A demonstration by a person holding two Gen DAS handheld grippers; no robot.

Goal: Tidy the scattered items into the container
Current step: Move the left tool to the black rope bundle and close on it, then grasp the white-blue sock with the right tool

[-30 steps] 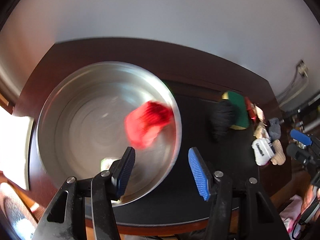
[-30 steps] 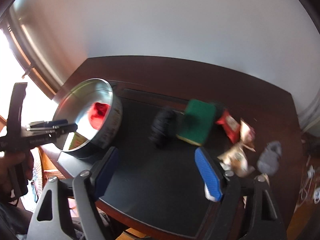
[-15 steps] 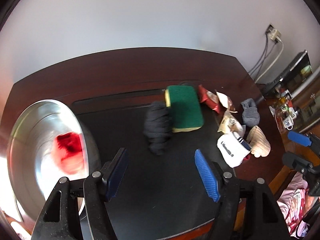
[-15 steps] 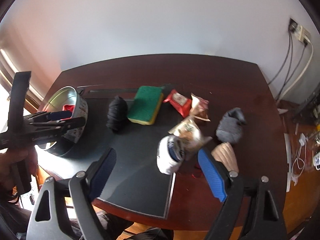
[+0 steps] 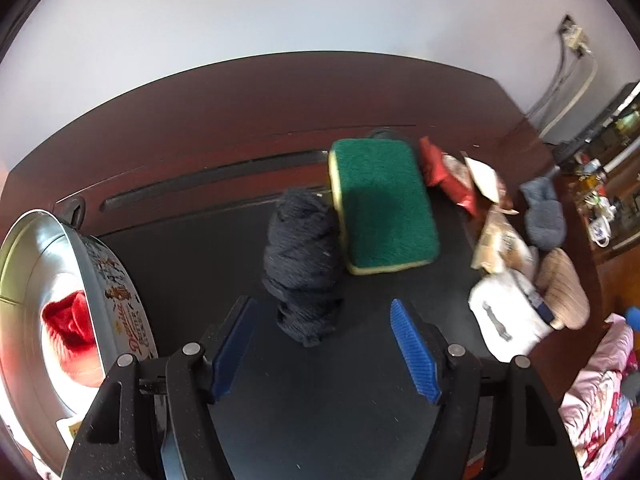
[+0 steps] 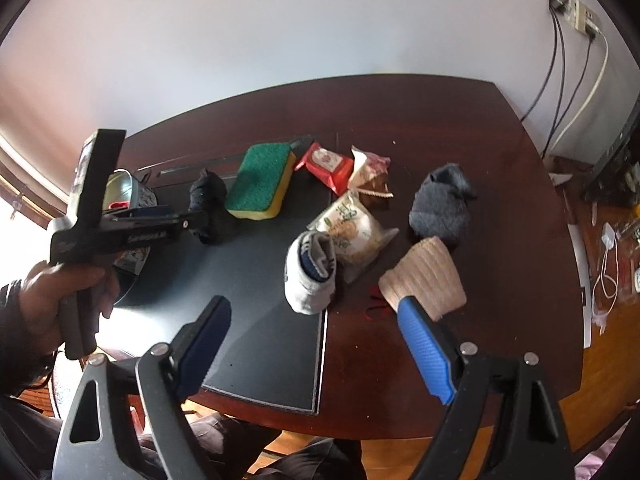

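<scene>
Roughly centre on the dark mat: a black sock, rolled, lying lengthwise. Touching its right side, a green sponge with yellow base, tilted. Right of the sponge, a red packet and a white-brown wrapper overlapping at the mat's edge. Further right on the bare table: a biscuit packet, a grey sock, a beige sock, a white sock with navy stripe. White sock and biscuit packet touch; beige sock just beside them. Small red scrap on the wood between the white and beige socks, too small to identify.

Tin, round, printed side wall, sits at the mat's left end. A red sock lies inside it on the bright metal floor.

Left gripper: jaws spread wide, nothing between the pads. Black sock's near end lies just ahead of the gap, roughly centred. Tin well to its left. In the right wrist view a hand grips its handle, and the tool's body hides part of the tin and the black sock.

Right gripper: jaws wide apart, empty. White sock just ahead of the gap; its blue finger overlaps the beige sock's near edge in view, contact unclear.

Wall socket and cables at far right, off the table.
</scene>
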